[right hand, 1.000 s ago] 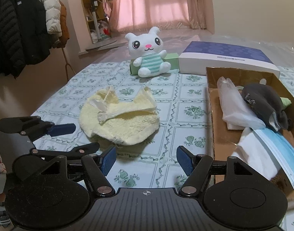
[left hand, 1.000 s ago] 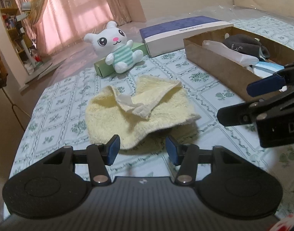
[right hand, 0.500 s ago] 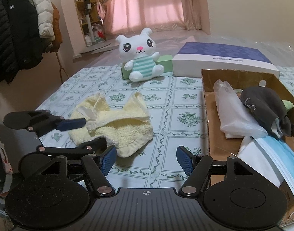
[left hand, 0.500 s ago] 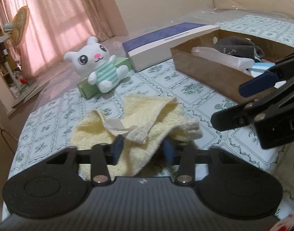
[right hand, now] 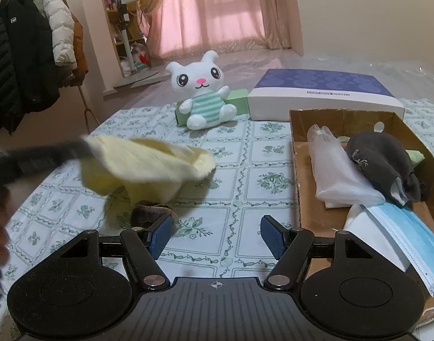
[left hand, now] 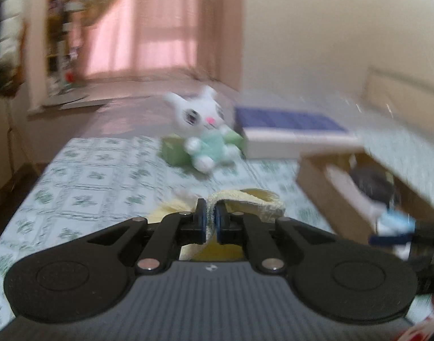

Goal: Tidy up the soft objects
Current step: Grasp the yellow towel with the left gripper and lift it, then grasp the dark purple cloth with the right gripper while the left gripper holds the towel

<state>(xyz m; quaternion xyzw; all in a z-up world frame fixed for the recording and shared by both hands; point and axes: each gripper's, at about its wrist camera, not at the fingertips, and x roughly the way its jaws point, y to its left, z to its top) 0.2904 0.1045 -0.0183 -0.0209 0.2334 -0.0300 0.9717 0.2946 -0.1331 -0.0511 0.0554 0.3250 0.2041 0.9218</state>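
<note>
left jaws clenched on yellow towel (right hand: 148, 167), just closed; cardboard box (right hand: 298, 170) lies rightward, nearer released right gripper (right hand: 217, 237).

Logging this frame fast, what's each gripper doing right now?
Left gripper: shut on the yellow towel, its jaws having just closed on it.
Right gripper: open, holding nothing.

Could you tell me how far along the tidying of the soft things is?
Done: a dark sock, plastic bag and face mask already lie in the cardboard box. In hand: the left gripper is shut on the yellow towel. Left: the plush bunny sits on the table; the right gripper is open and empty.
</note>
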